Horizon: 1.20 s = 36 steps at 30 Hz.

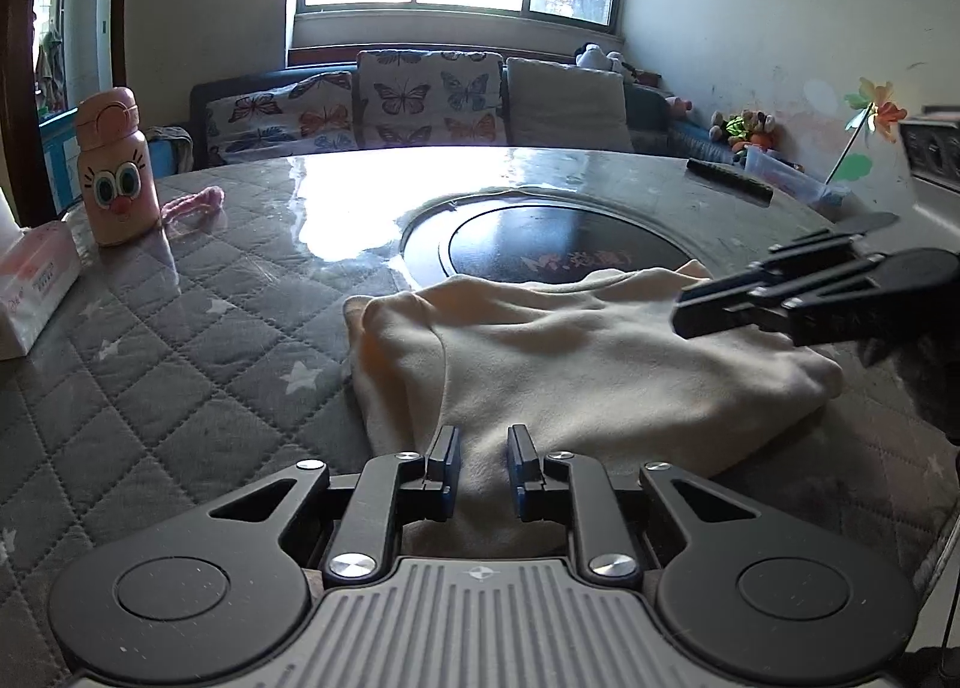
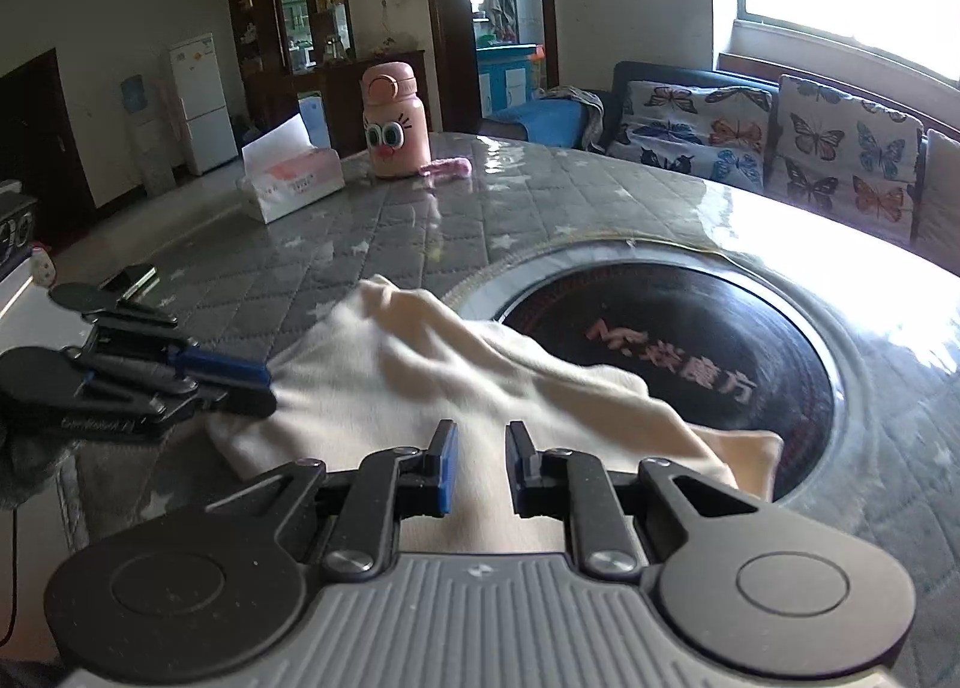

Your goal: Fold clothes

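Round table (image 1: 210, 328) fills both views; the cream garment (image 1: 570, 364) lies folded at centre frame, beside the dark inset. Left gripper (image 1: 483, 466) and right gripper (image 2: 481, 463), bottom centre, are slightly parted, holding nothing; bottle (image 1: 117, 172) upper left

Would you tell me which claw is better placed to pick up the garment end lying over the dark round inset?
Right. The right claw hovers beside that garment end; the left claw is at the opposite edge.

close wrist views, shared cloth (image 1: 576, 352)
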{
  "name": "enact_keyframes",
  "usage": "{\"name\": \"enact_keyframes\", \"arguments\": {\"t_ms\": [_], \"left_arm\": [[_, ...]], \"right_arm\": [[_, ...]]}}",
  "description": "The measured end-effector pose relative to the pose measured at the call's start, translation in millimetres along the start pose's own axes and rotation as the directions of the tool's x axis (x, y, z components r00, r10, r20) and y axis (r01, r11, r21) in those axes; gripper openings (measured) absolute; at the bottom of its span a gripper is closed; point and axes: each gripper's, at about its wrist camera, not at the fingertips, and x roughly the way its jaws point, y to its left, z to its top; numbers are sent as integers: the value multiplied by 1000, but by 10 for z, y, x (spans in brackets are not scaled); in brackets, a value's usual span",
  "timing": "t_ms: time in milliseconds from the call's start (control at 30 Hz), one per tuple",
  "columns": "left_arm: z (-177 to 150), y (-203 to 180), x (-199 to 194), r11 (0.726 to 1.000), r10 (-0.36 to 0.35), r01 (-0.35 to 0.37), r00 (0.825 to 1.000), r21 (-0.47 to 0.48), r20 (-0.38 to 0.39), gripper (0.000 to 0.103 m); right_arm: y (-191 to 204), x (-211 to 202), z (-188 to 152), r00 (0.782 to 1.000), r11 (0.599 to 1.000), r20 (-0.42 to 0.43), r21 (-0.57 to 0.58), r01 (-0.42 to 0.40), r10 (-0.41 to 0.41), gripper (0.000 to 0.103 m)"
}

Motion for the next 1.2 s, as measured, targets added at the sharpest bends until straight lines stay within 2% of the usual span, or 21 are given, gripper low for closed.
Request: {"name": "enact_keyframes", "arguments": {"t_ms": [200,300,567,733,833,1000,1200], "left_arm": [[228,15,45,1000,8,-8,999,11,38,19],[377,43,203,1000,14,-14,999,17,46,19],[462,258,608,995,101,-101,995,-6,-24,17],[566,169,495,1000,30,-30,999,-5,31,17],[648,29,553,999,-11,9,999,32,44,17],[670,5,842,999,0,1,1000,36,-15,17],[638,33,890,999,8,-7,1000,33,-27,17]], "right_arm": [[37,241,-14,999,1000,-38,-13,-7,7,17],[54,219,-3,1000,1000,-25,-13,-10,9,17],[-1,280,-9,999,1000,-30,13,-17,18,17],[-55,215,39,1000,999,-5,30,-12,12,17],[-107,192,62,1000,999,10,46,5,-6,17],[-255,176,64,998,995,19,89,52,-53,17],[-476,299,20,992,983,-6,134,125,-125,17]]}}
